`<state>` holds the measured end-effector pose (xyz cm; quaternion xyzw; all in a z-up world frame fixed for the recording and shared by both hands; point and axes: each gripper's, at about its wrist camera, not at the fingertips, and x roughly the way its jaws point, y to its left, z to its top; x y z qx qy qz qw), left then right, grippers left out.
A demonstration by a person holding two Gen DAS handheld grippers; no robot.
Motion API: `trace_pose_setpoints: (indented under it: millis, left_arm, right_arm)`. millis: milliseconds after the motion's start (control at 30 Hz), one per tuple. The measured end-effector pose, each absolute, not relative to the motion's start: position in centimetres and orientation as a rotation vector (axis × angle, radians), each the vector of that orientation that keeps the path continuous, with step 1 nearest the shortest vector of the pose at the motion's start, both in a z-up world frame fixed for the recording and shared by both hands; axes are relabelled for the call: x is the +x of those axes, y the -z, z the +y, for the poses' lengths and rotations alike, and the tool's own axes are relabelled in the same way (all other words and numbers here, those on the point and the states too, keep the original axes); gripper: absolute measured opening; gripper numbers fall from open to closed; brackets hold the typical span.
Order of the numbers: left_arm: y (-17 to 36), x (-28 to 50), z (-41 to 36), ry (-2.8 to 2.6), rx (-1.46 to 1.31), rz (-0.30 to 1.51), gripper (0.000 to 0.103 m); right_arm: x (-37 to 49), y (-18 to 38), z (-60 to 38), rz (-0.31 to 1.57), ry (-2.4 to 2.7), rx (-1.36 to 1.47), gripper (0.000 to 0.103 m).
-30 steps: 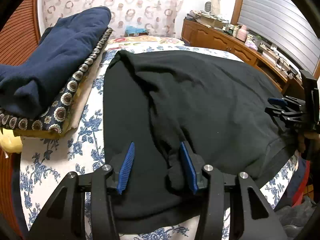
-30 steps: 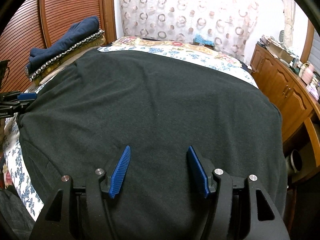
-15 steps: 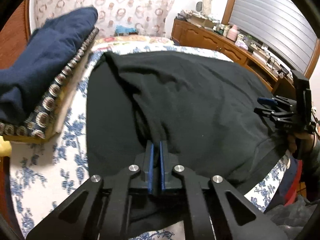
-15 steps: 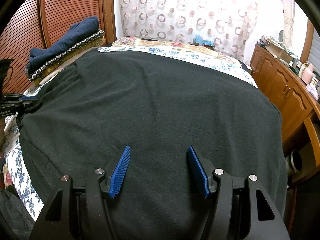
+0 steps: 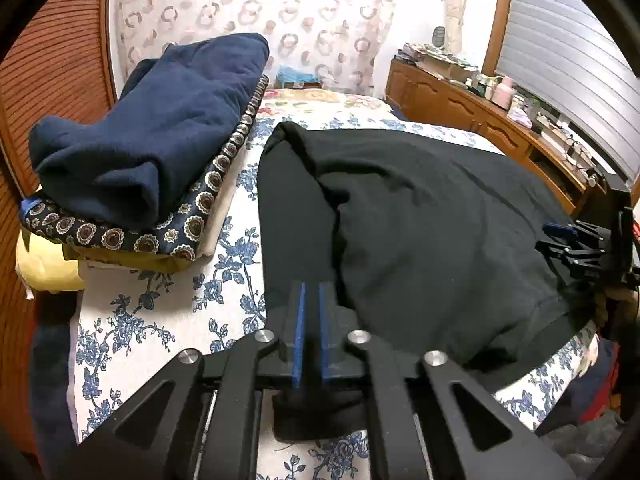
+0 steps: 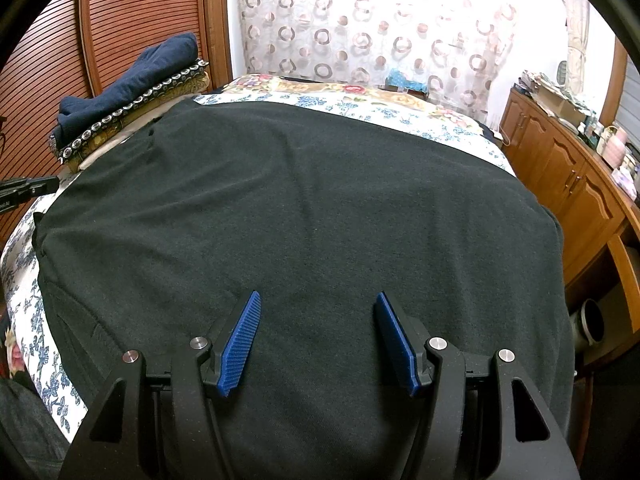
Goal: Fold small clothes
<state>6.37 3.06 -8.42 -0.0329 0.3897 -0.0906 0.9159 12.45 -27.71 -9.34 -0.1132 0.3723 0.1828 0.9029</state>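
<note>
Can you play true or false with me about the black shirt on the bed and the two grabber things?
1. The black shirt lies spread on a flowery bedsheet. True.
2. The right gripper is squeezing the shirt. False: its jaws stand wide apart above the cloth.
3. The left gripper has jaws nearly together, with a narrow gap. True.
4. A red sweater sits on the pile by the wall. False: a folded navy blue garment tops it.
5. A wooden dresser stands beside the bed. True.

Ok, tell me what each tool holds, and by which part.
Left tool: black garment's sleeve end sits between its jaws, which have just been opening; a grip cannot be told. Right tool: open, nothing held.
</note>
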Motion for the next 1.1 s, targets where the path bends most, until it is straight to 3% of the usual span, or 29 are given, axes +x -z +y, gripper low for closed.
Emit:
trace_pose_setpoints:
  millis: [67,233,933,1100]
  left_arm:
    - [8.4,6.2,3.4,0.200,-0.084,0.799,0.041]
    - [8.9,6.3,2.9,0.209,-0.088,0.825,0.059]
    - [10.3,7.5,1.5,0.306,-0.188,0.899,0.061]
    - [10.3,7.8,0.9,0.293,-0.137,0.892,0.047]
  right_arm:
    - [12.5,9.3,-27.8,0.770,-0.378,-0.234,0.062]
    - [12.5,9.3,-27.8,0.769,-0.379,-0.234,0.062]
    - [12.5,9.4,-27.9,0.768,-0.380,-0.234,0.062]
    - [12.5,9.4,-27.9,0.768,-0.380,-0.233,0.062]
